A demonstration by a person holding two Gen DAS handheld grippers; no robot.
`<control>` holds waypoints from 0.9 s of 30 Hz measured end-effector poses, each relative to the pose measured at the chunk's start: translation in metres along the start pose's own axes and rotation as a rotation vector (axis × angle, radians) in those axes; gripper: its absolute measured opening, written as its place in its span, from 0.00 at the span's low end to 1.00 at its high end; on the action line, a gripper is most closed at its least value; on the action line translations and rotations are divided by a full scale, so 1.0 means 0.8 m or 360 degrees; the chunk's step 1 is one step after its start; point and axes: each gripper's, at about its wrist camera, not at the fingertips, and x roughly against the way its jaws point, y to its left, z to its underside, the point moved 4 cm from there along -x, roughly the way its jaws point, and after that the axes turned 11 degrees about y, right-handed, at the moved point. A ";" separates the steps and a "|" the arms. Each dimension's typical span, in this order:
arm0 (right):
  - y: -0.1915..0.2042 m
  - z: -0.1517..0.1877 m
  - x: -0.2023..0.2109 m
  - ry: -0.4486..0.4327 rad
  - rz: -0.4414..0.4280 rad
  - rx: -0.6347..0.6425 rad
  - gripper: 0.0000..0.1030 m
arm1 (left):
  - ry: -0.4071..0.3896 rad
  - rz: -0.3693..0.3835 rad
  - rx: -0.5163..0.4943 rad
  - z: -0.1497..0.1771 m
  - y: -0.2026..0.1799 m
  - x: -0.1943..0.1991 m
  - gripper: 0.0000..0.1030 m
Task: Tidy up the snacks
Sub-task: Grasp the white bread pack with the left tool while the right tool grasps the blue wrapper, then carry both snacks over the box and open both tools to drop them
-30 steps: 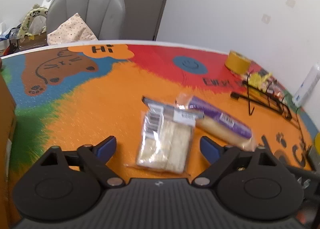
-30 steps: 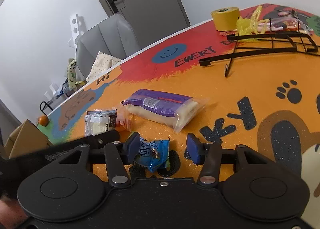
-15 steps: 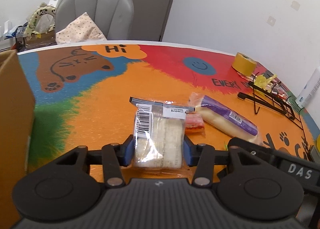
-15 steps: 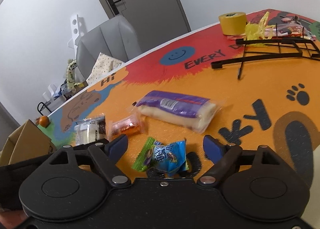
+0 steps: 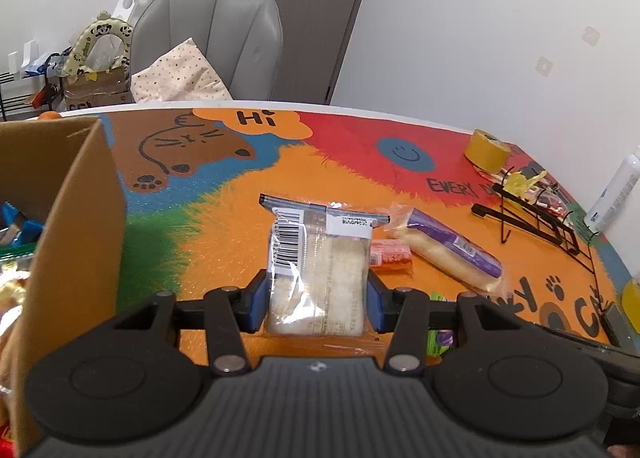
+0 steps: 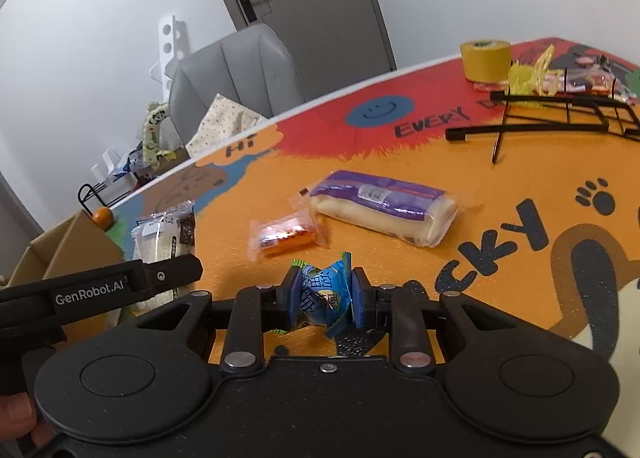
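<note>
Snacks clamped in both grippers

Your left gripper (image 5: 316, 300) is clamped on the clear sandwich pack (image 5: 318, 270), just right of the cardboard box (image 5: 76, 218). Your right gripper (image 6: 323, 300) pinches the blue candy packet (image 6: 326, 294) above the bench (image 6: 500, 186). The purple bread roll (image 6: 384, 206) and orange snack bar (image 6: 286, 236) lie farther out.

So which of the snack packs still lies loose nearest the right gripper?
The small orange pack, just beyond the right gripper; the purple bread pack lies farther.
</note>
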 end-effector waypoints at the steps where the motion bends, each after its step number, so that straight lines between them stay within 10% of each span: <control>1: 0.002 0.000 0.004 -0.0007 -0.0012 -0.0002 0.23 | -0.0005 0.0004 0.0000 0.001 0.001 0.005 0.46; 27: 0.095 0.005 0.070 -0.0121 -0.0228 0.0107 0.23 | -0.0223 -0.0006 0.0064 0.016 0.059 0.136 0.46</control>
